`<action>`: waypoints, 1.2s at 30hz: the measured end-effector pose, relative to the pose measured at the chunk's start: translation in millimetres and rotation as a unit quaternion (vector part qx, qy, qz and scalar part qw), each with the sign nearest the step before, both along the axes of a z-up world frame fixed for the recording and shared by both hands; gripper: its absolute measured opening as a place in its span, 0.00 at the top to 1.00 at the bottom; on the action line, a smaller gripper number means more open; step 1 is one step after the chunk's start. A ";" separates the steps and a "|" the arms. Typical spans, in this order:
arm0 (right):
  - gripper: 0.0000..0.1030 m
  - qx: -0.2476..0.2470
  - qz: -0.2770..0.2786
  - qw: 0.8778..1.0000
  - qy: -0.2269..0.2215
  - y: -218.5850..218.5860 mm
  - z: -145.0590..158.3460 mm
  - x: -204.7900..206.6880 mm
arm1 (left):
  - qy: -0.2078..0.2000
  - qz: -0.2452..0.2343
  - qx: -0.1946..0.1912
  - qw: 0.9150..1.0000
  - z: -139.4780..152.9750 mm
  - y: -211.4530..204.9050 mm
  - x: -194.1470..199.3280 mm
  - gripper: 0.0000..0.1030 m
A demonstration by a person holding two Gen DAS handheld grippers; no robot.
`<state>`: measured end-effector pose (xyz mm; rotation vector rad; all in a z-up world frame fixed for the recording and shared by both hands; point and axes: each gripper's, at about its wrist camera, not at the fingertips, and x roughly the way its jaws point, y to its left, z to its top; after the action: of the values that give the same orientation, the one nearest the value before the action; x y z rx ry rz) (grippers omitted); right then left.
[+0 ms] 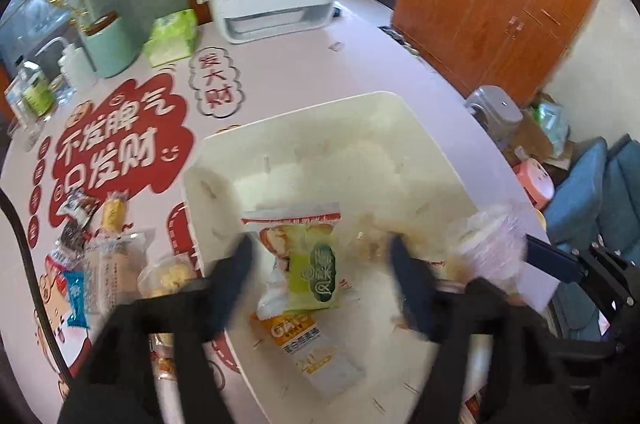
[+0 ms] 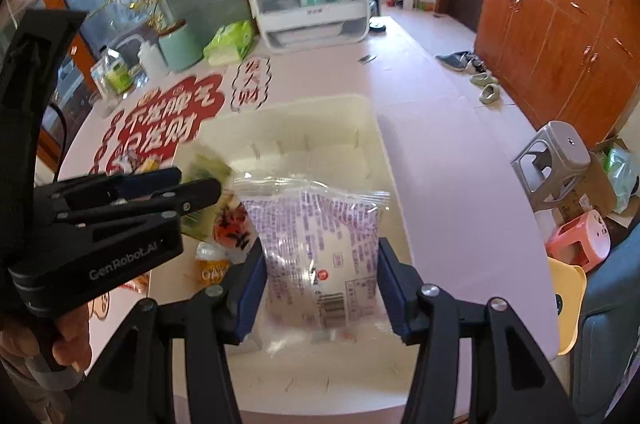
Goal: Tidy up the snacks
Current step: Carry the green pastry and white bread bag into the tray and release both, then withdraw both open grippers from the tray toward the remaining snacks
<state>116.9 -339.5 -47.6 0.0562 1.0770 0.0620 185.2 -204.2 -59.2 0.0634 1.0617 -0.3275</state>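
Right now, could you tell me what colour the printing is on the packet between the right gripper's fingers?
Purple print on a clear packet with a white snack inside; the right wrist view shows it best.

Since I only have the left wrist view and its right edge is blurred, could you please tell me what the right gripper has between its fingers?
Observer: The right gripper has a clear packet with purple print between its blue pads. I cannot tell whether they press it.
Operator: Thank you. Is it over the bin?
Observer: Yes, the packet is above the near end of the white bin.
Operator: And how does my left gripper look from that side?
Observer: The left gripper reaches in over the bin's left side, with a hand wrapped around its handle.
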 end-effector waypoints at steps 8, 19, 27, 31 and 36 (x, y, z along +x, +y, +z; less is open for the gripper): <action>0.38 0.001 0.008 1.000 -0.004 4.2 0.2 -7.6 | -0.003 0.023 -0.005 1.000 4.0 16.5 -12.5 0.16; 0.37 0.010 0.021 1.000 -0.006 18.0 3.9 -16.1 | -0.021 0.031 -0.001 0.999 19.6 30.9 -36.0 0.15; 0.37 0.012 0.024 1.000 -0.001 27.5 2.0 -27.7 | -0.033 0.026 0.007 0.999 25.1 38.6 -54.9 0.15; 0.37 0.012 0.028 1.000 0.008 35.5 -2.6 -33.9 | -0.038 0.023 0.013 0.999 25.3 45.0 -65.4 0.15; 0.37 0.011 0.034 0.999 0.020 47.4 -9.5 -40.0 | -0.047 0.022 0.027 0.998 23.3 56.2 -77.3 0.15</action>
<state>76.9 -292.1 -57.1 0.0419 1.1177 0.1344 107.9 -148.0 -35.9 0.1030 0.9782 -0.2543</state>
